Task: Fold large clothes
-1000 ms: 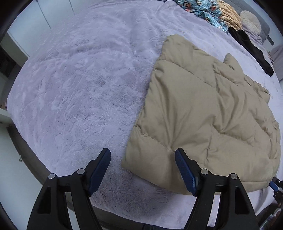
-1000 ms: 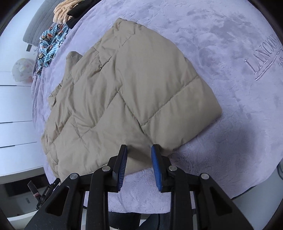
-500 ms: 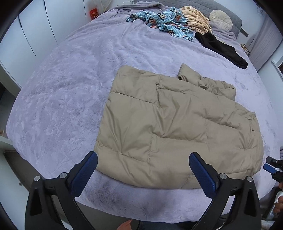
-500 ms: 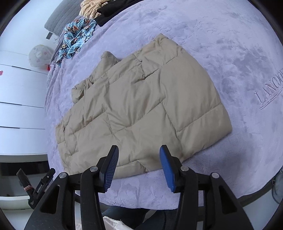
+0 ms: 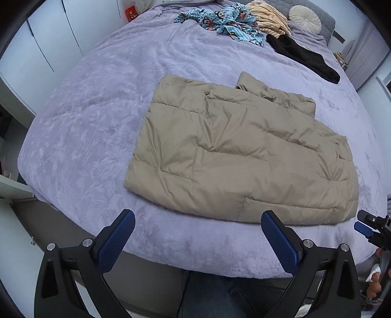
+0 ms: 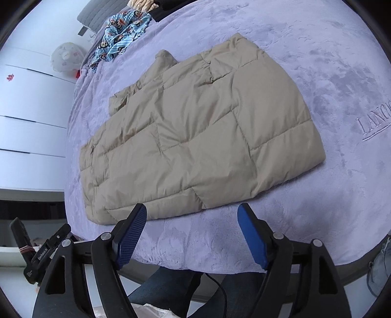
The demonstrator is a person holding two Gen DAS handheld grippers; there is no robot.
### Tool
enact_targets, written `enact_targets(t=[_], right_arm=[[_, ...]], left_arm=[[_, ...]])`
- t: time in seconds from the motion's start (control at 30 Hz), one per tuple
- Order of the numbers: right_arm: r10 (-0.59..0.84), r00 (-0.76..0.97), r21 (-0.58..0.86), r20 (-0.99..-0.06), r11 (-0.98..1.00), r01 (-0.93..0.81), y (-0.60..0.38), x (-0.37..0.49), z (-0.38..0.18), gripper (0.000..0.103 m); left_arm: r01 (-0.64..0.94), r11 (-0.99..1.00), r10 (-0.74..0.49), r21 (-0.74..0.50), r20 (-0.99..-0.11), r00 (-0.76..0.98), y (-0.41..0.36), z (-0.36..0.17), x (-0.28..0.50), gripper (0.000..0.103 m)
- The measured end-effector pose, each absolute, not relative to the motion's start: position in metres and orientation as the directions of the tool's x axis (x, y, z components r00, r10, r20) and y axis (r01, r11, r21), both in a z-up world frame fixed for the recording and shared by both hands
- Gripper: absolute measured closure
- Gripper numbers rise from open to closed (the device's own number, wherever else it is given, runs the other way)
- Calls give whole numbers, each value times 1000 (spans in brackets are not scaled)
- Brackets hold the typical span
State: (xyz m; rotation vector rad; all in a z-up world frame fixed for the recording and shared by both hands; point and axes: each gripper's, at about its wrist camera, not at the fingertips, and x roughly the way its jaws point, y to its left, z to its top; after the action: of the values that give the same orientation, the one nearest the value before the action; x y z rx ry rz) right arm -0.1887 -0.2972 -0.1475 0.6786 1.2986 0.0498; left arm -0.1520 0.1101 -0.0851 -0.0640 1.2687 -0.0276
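left wrist view: folded tan puffer jacket [image 5: 239,156] lies on lilac bed [image 5: 97,117]; left gripper [image 5: 198,221] wide, empty; right gripper [image 6: 191,215] just been opening, empty.

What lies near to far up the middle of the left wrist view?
Left gripper → bare purple blanket → folded tan puffer jacket → blue monkey-print garment.
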Motion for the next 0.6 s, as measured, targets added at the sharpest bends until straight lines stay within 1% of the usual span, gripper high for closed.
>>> enact_targets(t=[0.23, 0.6], right_arm=[[382, 299, 473, -875, 806, 356, -287, -181, -148, 23], [360, 282, 449, -889, 803, 391, -224, -140, -153, 22]], left_arm=[[14, 1000, -28, -25, -955, 295, 115, -91, -137, 0], [69, 997, -60, -43, -962, 265, 163, -110, -71, 0]])
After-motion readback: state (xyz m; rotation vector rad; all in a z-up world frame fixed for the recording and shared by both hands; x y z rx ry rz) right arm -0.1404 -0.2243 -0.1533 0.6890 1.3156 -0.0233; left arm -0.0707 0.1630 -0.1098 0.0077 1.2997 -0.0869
